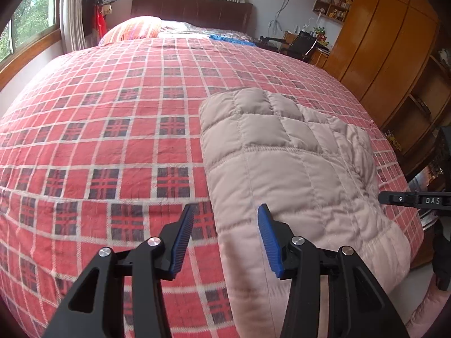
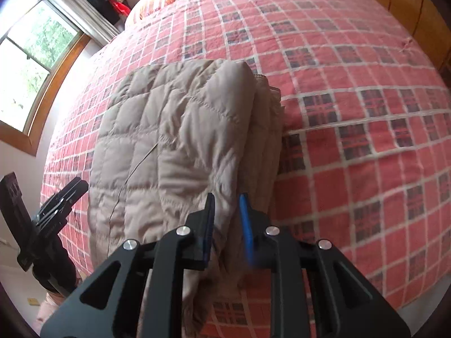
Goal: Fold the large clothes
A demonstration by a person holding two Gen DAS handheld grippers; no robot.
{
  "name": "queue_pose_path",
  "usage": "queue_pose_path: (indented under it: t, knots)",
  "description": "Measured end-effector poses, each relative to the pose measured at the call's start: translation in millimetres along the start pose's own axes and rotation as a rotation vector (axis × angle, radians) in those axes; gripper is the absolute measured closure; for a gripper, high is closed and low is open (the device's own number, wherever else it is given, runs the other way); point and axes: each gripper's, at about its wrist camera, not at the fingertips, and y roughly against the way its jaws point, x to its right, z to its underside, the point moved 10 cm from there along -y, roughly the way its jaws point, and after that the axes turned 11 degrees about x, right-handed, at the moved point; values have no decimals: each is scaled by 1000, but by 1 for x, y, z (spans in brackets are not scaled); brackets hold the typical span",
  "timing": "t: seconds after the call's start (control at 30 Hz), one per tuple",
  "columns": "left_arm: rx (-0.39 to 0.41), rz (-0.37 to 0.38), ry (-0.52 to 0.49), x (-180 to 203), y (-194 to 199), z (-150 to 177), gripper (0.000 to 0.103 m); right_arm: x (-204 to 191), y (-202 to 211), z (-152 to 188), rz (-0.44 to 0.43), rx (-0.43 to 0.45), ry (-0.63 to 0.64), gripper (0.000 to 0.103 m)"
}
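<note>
A beige quilted coat (image 1: 284,152) is seen lying folded on a bed (image 1: 112,129) covered by a red plaid spread, near the bed's near right edge in the left wrist view. Its padding is stitched into puffy squares, and the fabric looks pale pinkish-beige with soft creases. In the right wrist view the coat (image 2: 174,132) is shown as a thick stacked bundle, with layered edges exposed along its right side and a thin dark thread trailing over its top. The left gripper (image 1: 227,225) is held wide open above the coat's near left edge, with one blue pad over the spread and the other over the padding; nothing is held between them. The right gripper (image 2: 227,217) is closed on a fold of the coat at its near end, with fabric bunched between the pads. A striped pillow (image 1: 132,29) is seen at the far end.
</note>
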Motion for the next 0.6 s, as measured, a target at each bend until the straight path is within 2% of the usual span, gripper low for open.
queue_pose_path:
  t: [0.13,0.23,0.33,0.43,0.6]
  knots:
    - [11,31,-21,9,22,16,55,-29,28,23,-34,25,80,84]
    - [13,30,-30,13,32,25,54,-44,32,39,-27,26,130,84]
    - [-18,37,-38,15,27,36,53,-42,18,56,15,-4,135,84]
    - [-35,30,-44,13,16,45,48,-28,0,71,-1,-58,97,82]
    - [-53,44,-31,9,5,51,42,-19,-21,81,-11,-82,69,83]
